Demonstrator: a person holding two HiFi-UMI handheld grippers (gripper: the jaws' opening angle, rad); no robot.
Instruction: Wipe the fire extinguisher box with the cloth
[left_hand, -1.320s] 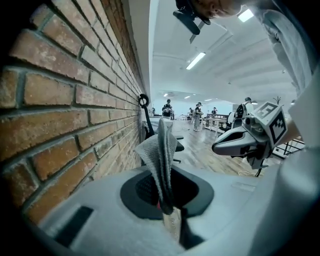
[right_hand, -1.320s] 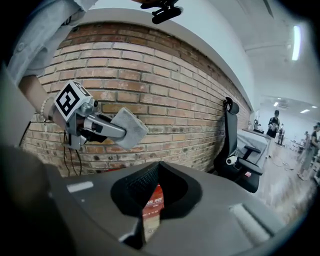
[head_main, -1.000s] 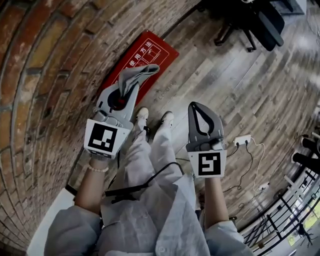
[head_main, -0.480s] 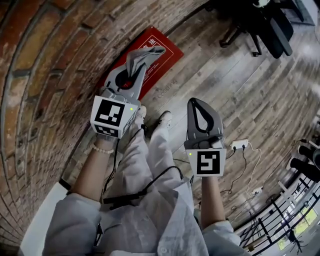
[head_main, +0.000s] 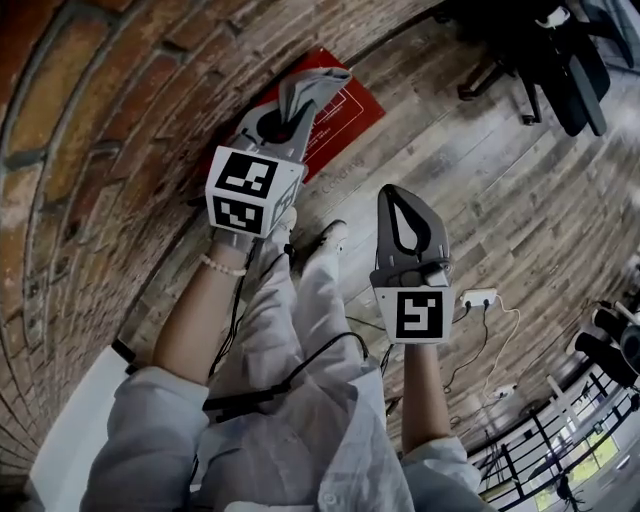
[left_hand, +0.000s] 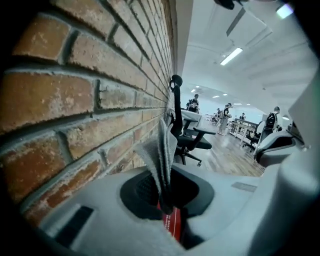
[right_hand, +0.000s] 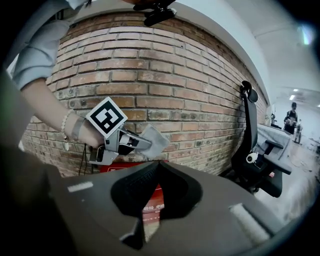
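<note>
brick wall (head_main: 80, 150) at far left. left gripper (head_main: 293, 103) clamped on a folded grey cloth (head_main: 318, 84), which sticks out past the tips, close beside the wall. red fire extinguisher box (head_main: 350, 112) on the wood floor (head_main: 480, 170) at the wall's foot, under the cloth; contact not discernible. right gripper (head_main: 398, 195) closed, nothing in it, held apart from the box. office chair (head_main: 560, 60) far right.

Right dark grey two-jaw gripper (right_hand: 159, 164): jaws together, nothing between. Behind them, red fire extinguisher box (right_hand: 152, 198) at foot of red brick wall (right_hand: 150, 75). Left gripper (right_hand: 144, 144) clamps folded grey cloth (right_hand: 157, 140) above box, close to wall. Black office chair (right_hand: 251, 150) at right.
</note>
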